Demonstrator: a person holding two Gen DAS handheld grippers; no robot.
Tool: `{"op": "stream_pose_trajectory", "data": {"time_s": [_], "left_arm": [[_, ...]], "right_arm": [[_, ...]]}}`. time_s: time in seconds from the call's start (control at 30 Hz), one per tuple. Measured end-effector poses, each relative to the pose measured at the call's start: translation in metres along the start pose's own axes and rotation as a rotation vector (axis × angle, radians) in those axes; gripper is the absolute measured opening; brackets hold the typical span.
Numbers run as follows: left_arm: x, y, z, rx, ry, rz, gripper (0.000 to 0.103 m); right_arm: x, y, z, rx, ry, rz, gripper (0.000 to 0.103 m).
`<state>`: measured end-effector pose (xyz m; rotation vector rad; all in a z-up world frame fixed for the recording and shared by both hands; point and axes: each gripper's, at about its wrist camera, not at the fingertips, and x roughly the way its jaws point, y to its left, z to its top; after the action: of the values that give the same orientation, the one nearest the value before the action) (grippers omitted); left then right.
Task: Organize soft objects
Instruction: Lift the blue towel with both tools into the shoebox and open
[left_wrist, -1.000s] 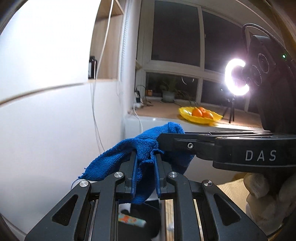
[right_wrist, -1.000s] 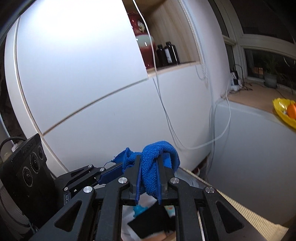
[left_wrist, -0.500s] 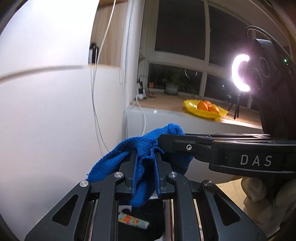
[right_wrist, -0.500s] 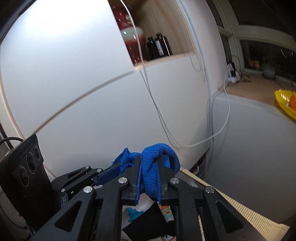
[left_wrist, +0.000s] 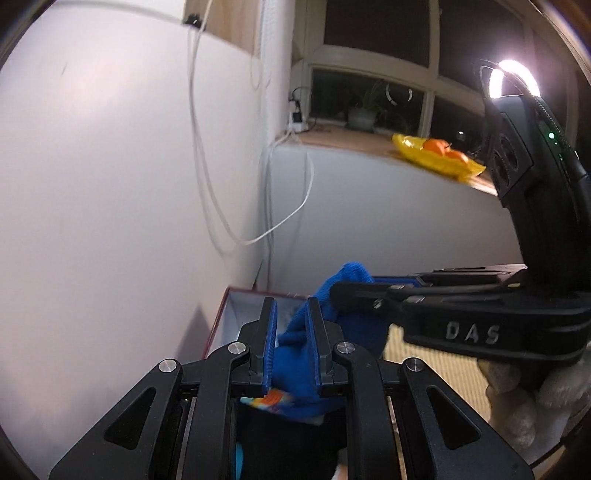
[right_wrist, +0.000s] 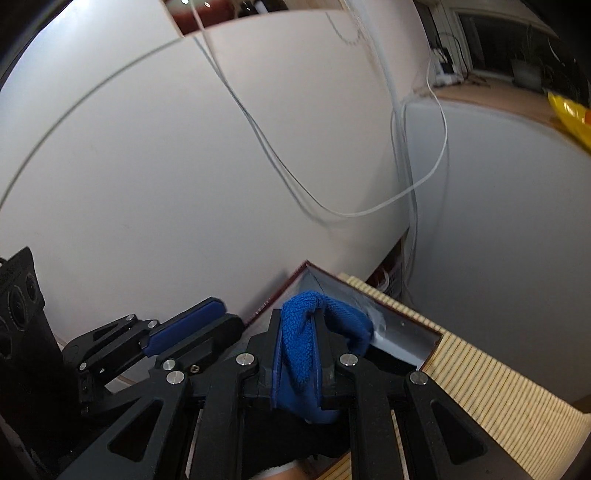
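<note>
The box (right_wrist: 402, 325) bottom is hidden behind the fingers. The right gripper (right_wrist: 299, 354) pinches the blue towel (right_wrist: 295, 354) (over the box); the left gripper (left_wrist: 290, 343) stands apart, towel between its pads.

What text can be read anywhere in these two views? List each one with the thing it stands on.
"DAS": raised letters on the side of the right gripper, seen in the left wrist view.
The colourful printed item below the blue cloth: pattern only, too blurred to read.
Right wrist view: no readable text.
</note>
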<state>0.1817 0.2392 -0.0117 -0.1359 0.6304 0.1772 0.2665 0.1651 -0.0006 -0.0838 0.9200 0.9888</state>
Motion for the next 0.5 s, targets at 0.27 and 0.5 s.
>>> {"op": "stream_pose_trajectory", "data": {"time_s": [0.27,0.5], "left_arm": [[-0.001,0.008,-0.025,-0.02,0.075,0.015,0.014],[-0.018,0.01,-0.039,-0.041,0.085,0.008,0.033]], "right_arm": [[0.021,-0.015,0.0,0.045,0.039,0.003,0.012],[0.034,-0.011,0.001,-0.001,0.111,-0.076,0.047]]}}
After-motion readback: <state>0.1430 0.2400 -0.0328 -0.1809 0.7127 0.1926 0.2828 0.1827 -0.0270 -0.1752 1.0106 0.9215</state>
